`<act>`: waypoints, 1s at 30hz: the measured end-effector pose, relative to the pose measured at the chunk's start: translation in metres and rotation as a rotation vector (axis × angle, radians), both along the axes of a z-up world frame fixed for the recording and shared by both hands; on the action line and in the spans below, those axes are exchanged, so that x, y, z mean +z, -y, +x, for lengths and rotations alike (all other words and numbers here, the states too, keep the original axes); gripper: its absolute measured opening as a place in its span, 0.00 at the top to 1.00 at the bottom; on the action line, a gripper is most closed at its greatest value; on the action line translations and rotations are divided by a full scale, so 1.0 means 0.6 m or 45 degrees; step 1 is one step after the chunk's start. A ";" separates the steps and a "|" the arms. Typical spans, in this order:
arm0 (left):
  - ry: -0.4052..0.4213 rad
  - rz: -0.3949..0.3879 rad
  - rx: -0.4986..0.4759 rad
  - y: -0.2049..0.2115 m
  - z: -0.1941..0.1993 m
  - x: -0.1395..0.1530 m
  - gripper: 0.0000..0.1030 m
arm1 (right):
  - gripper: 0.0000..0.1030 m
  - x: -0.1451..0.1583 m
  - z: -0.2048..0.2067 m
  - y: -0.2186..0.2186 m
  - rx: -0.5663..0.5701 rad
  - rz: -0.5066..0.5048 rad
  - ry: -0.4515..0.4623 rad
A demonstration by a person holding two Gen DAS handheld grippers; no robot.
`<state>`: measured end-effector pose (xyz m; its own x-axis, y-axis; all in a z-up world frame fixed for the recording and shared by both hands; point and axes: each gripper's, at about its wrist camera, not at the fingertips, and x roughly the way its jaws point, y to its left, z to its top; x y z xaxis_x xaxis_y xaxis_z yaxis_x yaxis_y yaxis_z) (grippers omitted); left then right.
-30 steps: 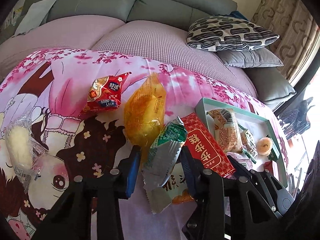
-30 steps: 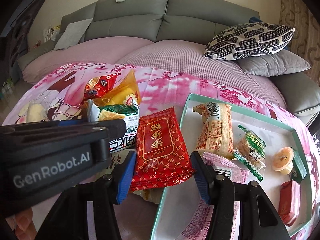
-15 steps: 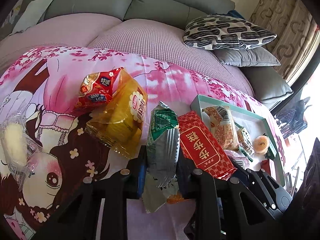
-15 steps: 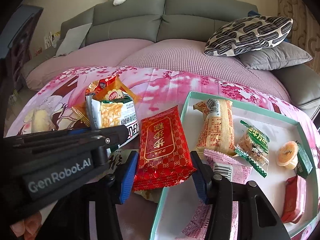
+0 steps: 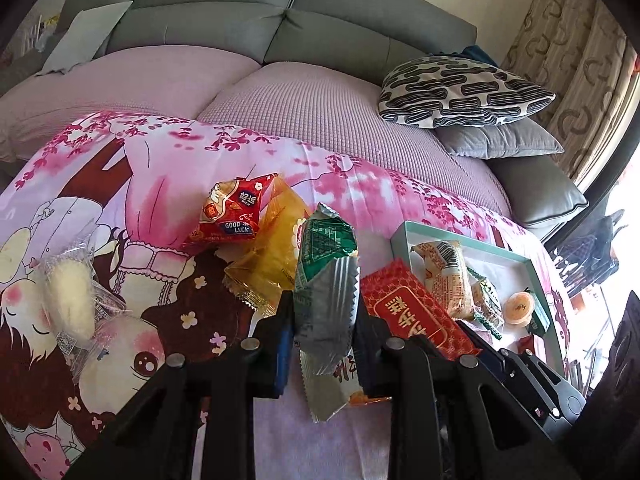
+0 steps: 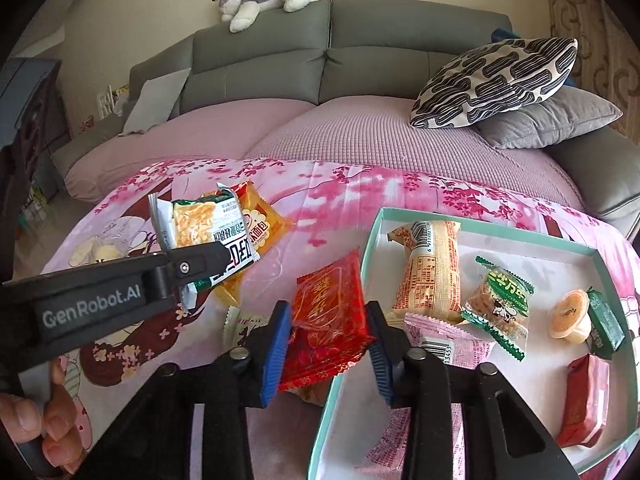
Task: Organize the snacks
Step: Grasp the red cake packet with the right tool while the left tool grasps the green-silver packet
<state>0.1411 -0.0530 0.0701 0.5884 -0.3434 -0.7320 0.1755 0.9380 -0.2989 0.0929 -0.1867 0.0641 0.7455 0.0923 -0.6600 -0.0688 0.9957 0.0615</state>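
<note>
My left gripper (image 5: 322, 312) is shut on a green and silver noodle packet (image 5: 325, 276), held upright a little above the pink cartoon blanket (image 5: 168, 184). The right wrist view shows this packet (image 6: 208, 232) from its printed side, clamped in the left gripper (image 6: 200, 264). My right gripper (image 6: 326, 320) is shut on a red foil snack packet (image 6: 332, 312) that is crumpled between the blue pads, just left of the teal-rimmed tray (image 6: 600, 254). The red packet (image 5: 408, 316) lies beside the tray (image 5: 404, 232) in the left wrist view.
On the blanket lie a red "Good Luck" packet (image 5: 232, 212), a yellow bread pack (image 5: 272, 264) and a clear-wrapped pale cake (image 5: 72, 304). The tray holds a long beige packet (image 6: 432, 272), a green-wrapped candy (image 6: 500, 300), a jelly cup (image 6: 568, 314), a red bar (image 6: 584, 396) and pink packets (image 6: 440, 344). Sofa and pillows stand behind.
The left jaws closed on the green packet and raised it slightly. The right jaws closed on the red packet, which now buckles between them.
</note>
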 end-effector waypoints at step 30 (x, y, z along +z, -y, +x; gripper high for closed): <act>-0.099 -0.032 0.045 -0.030 0.003 -0.042 0.74 | 0.62 -0.028 0.027 -0.021 0.000 0.132 -0.068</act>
<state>0.1430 -0.0348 0.0448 0.5420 -0.3423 -0.7675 0.1176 0.9352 -0.3340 0.1092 -0.1740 0.0474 0.7093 0.1626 -0.6859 -0.0630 0.9838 0.1681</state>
